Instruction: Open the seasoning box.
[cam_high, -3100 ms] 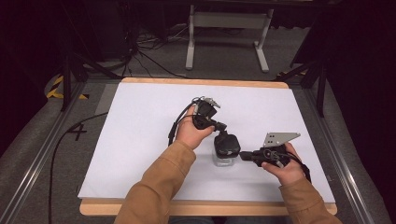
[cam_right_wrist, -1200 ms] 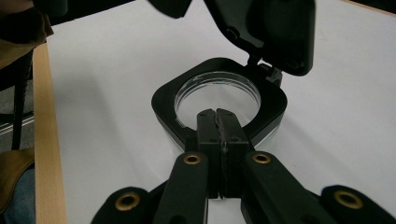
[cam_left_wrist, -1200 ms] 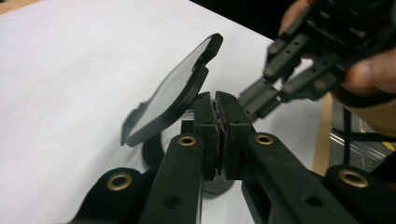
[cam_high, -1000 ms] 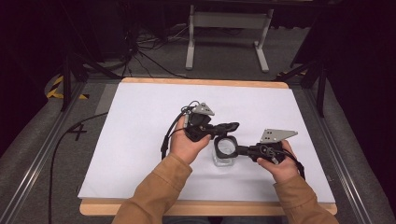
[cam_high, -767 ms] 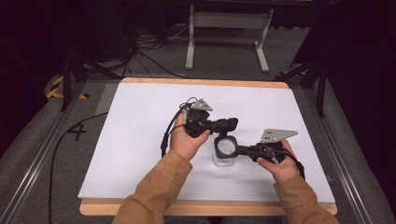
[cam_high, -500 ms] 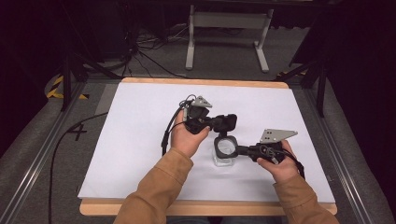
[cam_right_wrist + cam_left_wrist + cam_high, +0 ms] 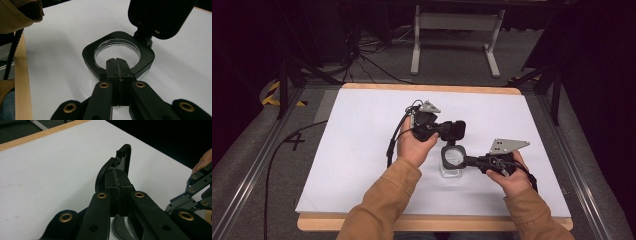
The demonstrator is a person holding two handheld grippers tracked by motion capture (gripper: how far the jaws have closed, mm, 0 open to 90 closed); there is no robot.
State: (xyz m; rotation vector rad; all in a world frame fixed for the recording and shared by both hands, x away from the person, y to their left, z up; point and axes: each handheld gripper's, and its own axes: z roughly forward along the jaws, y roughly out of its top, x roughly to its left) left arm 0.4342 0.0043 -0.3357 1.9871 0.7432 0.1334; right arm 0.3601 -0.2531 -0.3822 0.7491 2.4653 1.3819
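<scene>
A small clear container (image 7: 452, 170) with a square black rim (image 7: 90, 53) stands on the white table mat (image 7: 362, 145). Its hinged black lid (image 7: 456, 130) is swung up and back. My left gripper (image 7: 446, 130) is shut on the lid's edge, and the left gripper view shows the lid (image 7: 123, 160) clamped between the jaws (image 7: 117, 183). From the right, my right gripper (image 7: 468, 160) is shut on the near side of the rim, its tips (image 7: 117, 64) over the round opening. The raised lid (image 7: 160, 15) hangs beyond it.
The white mat covers a wooden table with its front edge (image 7: 432, 224) near the person. A black cable (image 7: 393, 140) trails from the left gripper. A sleeve (image 7: 22, 12) shows at upper left in the right gripper view. A metal stand (image 7: 457, 30) is on the floor behind.
The lid lay over the container three seconds ago; my left gripper has since swung it up and away on its hinge. My right gripper has stayed on the rim.
</scene>
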